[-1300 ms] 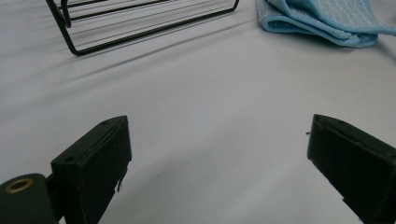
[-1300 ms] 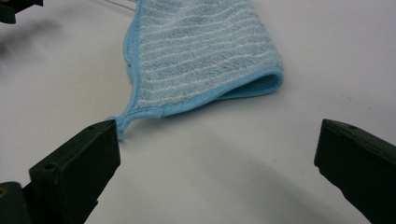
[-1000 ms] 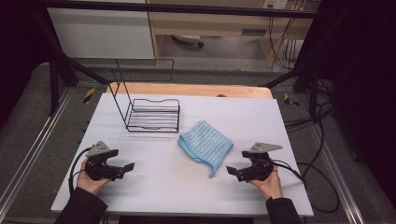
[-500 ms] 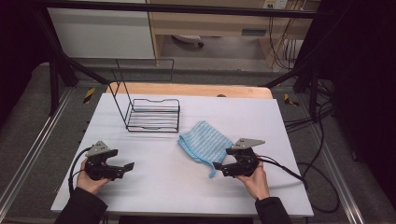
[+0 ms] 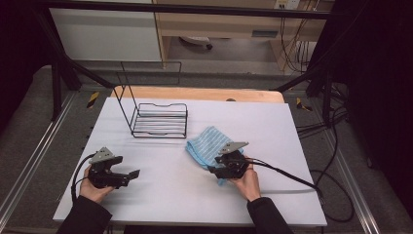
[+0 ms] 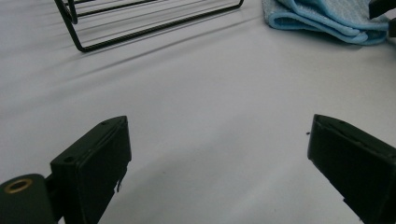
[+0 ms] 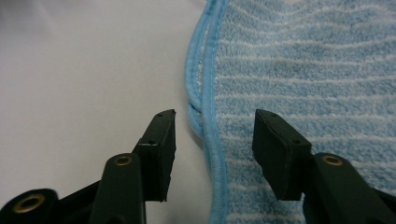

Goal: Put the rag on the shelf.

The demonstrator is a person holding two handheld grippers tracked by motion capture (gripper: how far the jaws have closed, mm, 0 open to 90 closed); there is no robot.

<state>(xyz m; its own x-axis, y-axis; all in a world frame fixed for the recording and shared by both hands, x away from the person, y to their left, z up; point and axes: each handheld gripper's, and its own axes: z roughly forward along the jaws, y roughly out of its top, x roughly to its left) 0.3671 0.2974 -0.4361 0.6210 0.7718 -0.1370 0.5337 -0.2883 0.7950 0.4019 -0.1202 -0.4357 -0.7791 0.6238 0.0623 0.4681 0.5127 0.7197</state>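
A: Where do we stand with the blue towel [image 5: 208, 144]?

B: It lies folded and flat on the white table [image 5: 160, 190], right of centre, just near and right of the black wire rack [image 5: 160, 120]. Nothing is lifted yet, as far as we see.

A: Right gripper [image 7: 214, 123]?

B: We note its jaws straddle the towel's hemmed left edge, 1 jaw over bare table, 1 over the cloth. They have just been closing, yet a gap remains on both sides of the hem, so no pinch so far.

A: Left gripper [image 6: 218, 140]?

B: Spread wide over bare table at the near left, well apart from the towel, holding nothing.

A: So we judge the grasp as started only; securing the edge and all handling remain.
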